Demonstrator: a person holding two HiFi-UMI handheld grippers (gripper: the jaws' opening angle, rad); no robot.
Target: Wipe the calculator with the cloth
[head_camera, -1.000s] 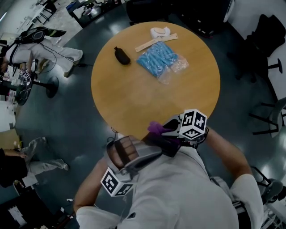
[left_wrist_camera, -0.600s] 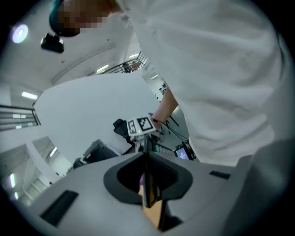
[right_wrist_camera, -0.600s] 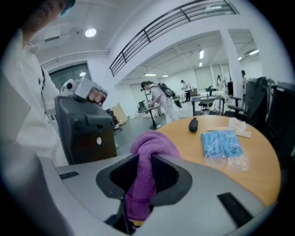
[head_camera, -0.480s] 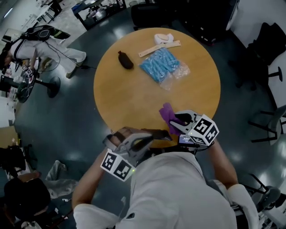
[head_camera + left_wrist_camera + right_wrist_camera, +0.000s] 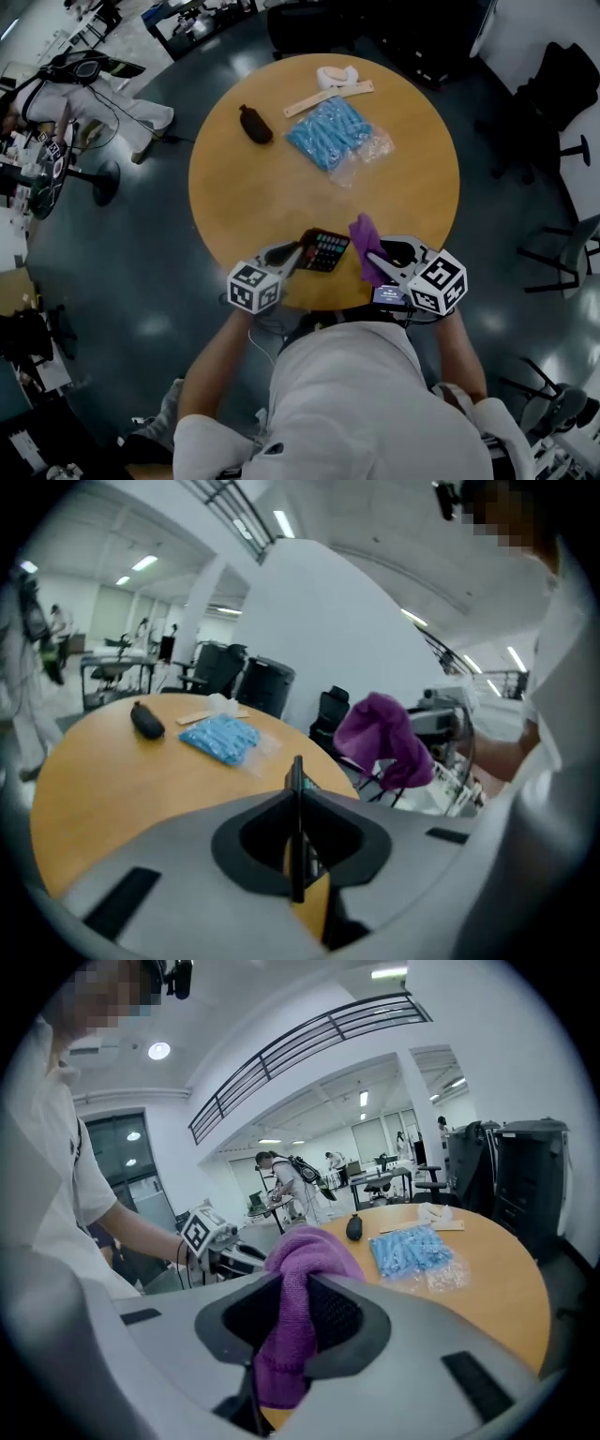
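Left gripper (image 5: 298,850) has its jaws closed on the calculator (image 5: 324,250), and the right gripper (image 5: 286,1335) has its jaws clamped on the purple cloth (image 5: 298,1269). Both grippers are side by side at the near edge of the round wooden table (image 5: 272,187), the edge where the person stands.

Toward the far edge of the table lies a clear bag of blue pieces (image 5: 328,131), the biggest thing on the wood.

The calculator is over the near edge, a little left of the middle. In the head view its coloured keys face upward, and in the left gripper view it shows only as a thin dark edge between the jaws. Whether it rests on the wood or is held just above it cannot be told.

The cloth is just beside the calculator, on its right side in the head view. It bulges out above the right gripper's jaws and hangs down under them. Whether it touches the calculator is not clear.

A pale flat strip (image 5: 328,94) lies beyond the bag, close to the far edge. A small black pouch (image 5: 255,124) lies left of the bag, well apart from the grippers. A small white object (image 5: 335,72) sits at the far edge, just beside the strip.
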